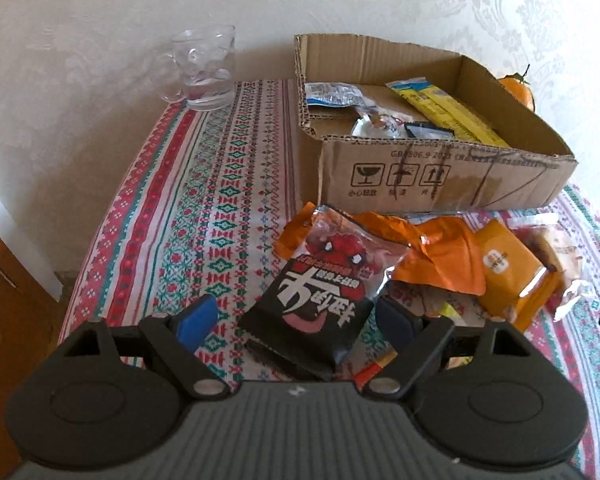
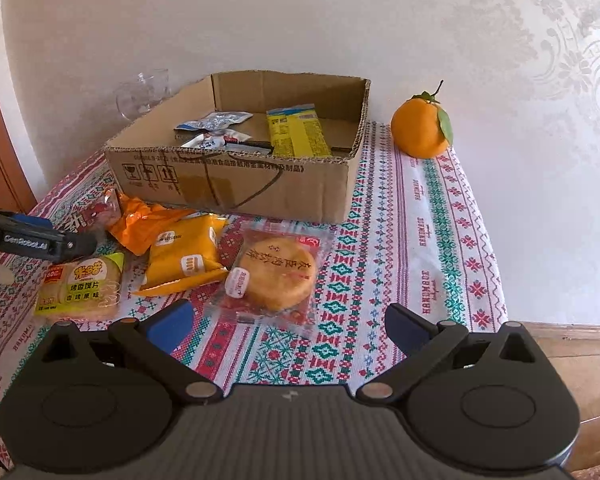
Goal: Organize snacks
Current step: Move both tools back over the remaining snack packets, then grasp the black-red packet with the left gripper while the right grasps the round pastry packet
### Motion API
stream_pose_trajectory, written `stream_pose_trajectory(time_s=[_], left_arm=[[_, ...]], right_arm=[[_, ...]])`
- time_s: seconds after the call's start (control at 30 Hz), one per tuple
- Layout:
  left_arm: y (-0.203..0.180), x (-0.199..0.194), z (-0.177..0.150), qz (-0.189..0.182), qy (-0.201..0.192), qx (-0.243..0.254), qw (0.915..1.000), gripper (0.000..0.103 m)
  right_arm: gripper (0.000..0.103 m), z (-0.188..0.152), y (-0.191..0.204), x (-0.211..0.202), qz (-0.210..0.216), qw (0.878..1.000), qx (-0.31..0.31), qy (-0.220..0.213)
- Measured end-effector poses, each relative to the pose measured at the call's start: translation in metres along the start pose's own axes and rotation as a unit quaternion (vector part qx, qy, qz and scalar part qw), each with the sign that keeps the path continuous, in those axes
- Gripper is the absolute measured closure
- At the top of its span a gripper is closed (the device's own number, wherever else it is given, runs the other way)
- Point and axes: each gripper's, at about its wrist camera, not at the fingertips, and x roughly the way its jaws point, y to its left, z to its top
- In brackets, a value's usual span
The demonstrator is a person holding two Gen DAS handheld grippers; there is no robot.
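Cardboard box point(image 2: 236, 188) with perhaps four snacks; five packets outside; both tools point(image 1: 300, 320) point(image 2: 288, 326) agape, empty.

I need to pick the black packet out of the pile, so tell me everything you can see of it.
The black snack packet is a glossy pouch with white lettering, a red cartoon figure and a clear upper part. It lies puffed and tilted, resting on an orange wrapper and the tablecloth, between the open jaws of the left gripper, untouched.
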Motion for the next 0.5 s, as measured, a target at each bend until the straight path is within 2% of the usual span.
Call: stream_pose_trajectory(time_s=[0.23,0.5], left_arm=[[0.006,0.010,0.008,0.008,0.000,-0.022,0.9997,0.017],[0.008,0.011,0.007,-0.004,0.003,-0.028,0.9996,0.017]], right_arm=[[0.000,0.005,-0.010,0.008,0.000,1.000,0.019,0.003],[0.000,0.031,-0.006,0.030,-0.008,1.000,0.016,-0.011]])
